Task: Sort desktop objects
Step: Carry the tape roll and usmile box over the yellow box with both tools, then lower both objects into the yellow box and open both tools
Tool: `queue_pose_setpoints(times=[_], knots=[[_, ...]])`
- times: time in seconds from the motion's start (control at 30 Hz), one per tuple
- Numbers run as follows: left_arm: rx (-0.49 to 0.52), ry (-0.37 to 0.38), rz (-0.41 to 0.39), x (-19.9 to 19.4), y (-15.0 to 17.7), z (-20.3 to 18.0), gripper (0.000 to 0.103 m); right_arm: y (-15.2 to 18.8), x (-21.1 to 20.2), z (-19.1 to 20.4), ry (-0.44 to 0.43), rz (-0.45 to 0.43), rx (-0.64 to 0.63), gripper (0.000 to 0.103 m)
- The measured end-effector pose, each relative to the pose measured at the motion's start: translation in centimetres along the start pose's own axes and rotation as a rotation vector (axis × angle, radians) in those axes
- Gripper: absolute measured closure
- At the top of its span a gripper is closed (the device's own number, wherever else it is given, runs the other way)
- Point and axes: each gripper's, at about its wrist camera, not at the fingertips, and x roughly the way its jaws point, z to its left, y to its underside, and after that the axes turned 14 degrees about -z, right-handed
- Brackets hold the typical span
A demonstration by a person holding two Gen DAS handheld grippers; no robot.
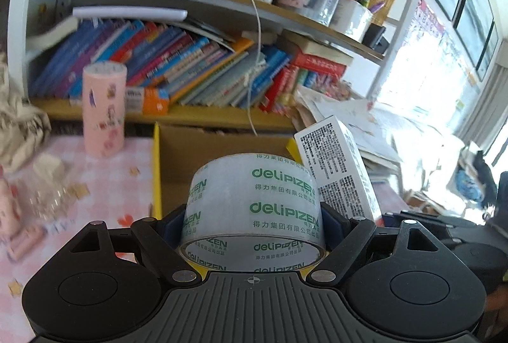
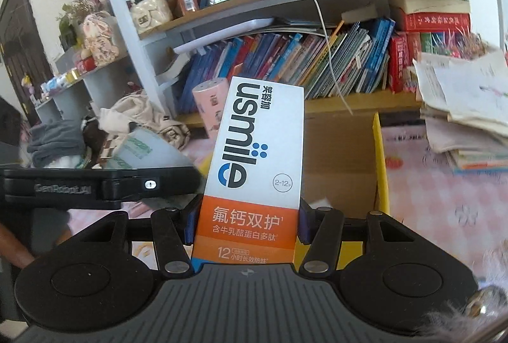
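crowded bookshelves [image 1: 177, 63] back a pink checked desk [image 1: 104, 184] bearing an open cardboard box [image 1: 203, 149]. left gripper [image 1: 254, 216] clamps a tape roll [image 1: 254, 203]; right gripper [image 2: 246, 224] clamps a toothpaste box [image 2: 254, 159], both raised before that box.

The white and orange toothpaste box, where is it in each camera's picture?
Left wrist view: the white and orange toothpaste box is right of centre, its printed back showing, beside the clear tape roll held in the left gripper.
Right wrist view: the box fills the centre, clamped upright in the right gripper.
Shared landmark: the open brown cardboard box with yellow edge.
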Motion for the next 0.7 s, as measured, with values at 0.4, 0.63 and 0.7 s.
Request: queue_pose_setpoints(times=[0.4, 0.63, 0.7], knots=[[0.081, -0.099, 0.061, 5.9, 0.3, 1.4, 0.018, -1.6, 8.7, -3.8, 0.082, 0.161, -0.091, 0.053], [0.211, -0.116, 0.125, 9.7, 1.0, 1.1, 0.018, -1.6, 14.3, -4.2, 0.051, 0.269, -0.215, 0.053], [0.235, -0.108, 0.147, 10.4, 1.2, 1.3, 0.018, -1.1, 16.1, -4.4, 0.033, 0.331, -0.262, 0.053]])
